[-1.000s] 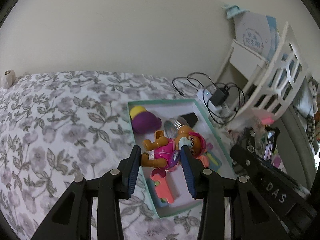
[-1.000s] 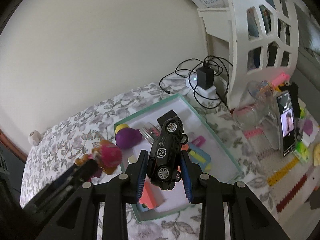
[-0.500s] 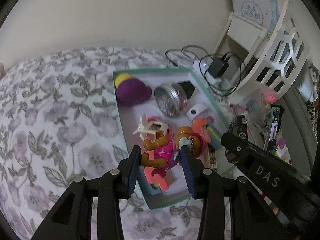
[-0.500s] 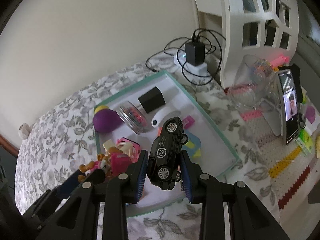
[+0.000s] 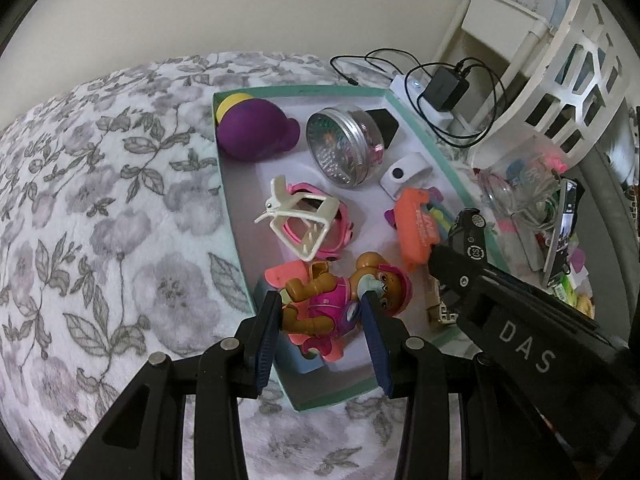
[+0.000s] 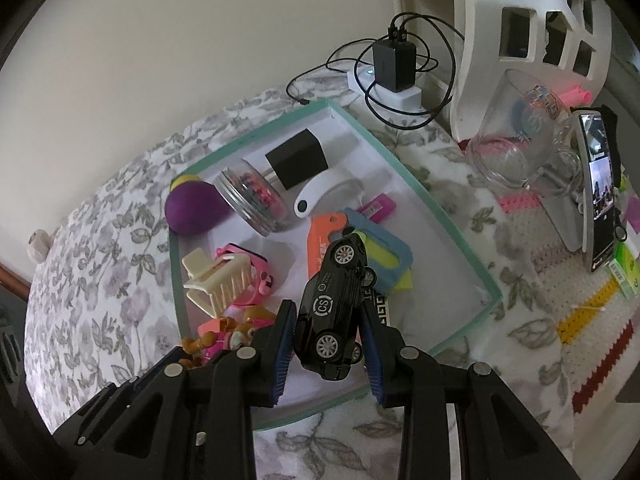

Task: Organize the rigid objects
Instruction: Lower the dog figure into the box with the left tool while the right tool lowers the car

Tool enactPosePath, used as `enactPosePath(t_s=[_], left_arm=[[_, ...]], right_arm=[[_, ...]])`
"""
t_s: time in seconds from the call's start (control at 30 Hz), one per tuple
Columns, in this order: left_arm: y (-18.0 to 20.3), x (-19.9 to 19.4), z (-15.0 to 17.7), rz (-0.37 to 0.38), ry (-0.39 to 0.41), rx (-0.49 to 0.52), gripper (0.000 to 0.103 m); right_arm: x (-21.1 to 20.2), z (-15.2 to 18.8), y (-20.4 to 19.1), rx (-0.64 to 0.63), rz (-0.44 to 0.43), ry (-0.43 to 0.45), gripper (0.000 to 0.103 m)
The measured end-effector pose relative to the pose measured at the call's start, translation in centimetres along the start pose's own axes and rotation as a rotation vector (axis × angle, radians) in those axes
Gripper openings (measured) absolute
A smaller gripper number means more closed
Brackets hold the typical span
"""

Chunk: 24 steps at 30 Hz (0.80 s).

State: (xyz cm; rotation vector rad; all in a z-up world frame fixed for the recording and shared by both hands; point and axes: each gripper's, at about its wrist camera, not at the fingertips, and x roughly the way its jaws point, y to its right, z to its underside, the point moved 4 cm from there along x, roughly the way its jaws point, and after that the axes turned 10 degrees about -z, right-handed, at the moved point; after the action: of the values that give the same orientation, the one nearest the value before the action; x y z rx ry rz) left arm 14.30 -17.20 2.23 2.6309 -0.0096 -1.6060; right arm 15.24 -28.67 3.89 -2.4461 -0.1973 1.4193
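Observation:
My left gripper (image 5: 322, 334) is shut on a brown toy dog figure in pink (image 5: 340, 300) and holds it over the near left corner of the teal-rimmed white box (image 5: 304, 90). My right gripper (image 6: 328, 344) is shut on a black toy car (image 6: 334, 308), tilted nose up, over the near middle of the same box (image 6: 460, 232). The car also shows in the left wrist view (image 5: 468, 232), and the dog in the right wrist view (image 6: 224, 336). The box holds several toys.
In the box lie a purple and yellow toy (image 5: 252, 128), a round clear tin (image 5: 344, 148), a cream hair claw (image 5: 296, 220), an orange piece (image 5: 416, 232) and a black cube (image 6: 296, 158). A charger with cables (image 6: 394, 64), a glass mug (image 6: 516, 136) and a phone (image 6: 600, 188) stand to the right on the floral cloth.
Both grippers have moved forward and down over the box with their toys still held. More of the box's contents has come into view.

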Motion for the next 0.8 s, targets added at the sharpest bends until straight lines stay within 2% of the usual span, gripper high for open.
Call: enactPosePath(t_s=[0.4,0.5,0.57,0.8], left_arm=[[0.2,0.3,0.1,-0.002,-0.009,0.013,0.043],[0.2,0.4,0.1,-0.002,-0.017,0.015,0.048],[0.1,0.6,0.2,-0.003,-0.022,0.015,0.056],[0.2,0.4,0.2,-0.004,-0.019,0.026,0.058]], right_arm=[[1.1,0.4,-0.1,-0.008,0.009,-0.036,0.036],[1.1,0.4,-0.1,-0.009,0.012,-0.04,0.036],[1.2,0.5,0.0,-0.005,0.009,-0.044,0.036],[1.1,0.5,0.2,0.009,0.011,-0.045,0.036]])
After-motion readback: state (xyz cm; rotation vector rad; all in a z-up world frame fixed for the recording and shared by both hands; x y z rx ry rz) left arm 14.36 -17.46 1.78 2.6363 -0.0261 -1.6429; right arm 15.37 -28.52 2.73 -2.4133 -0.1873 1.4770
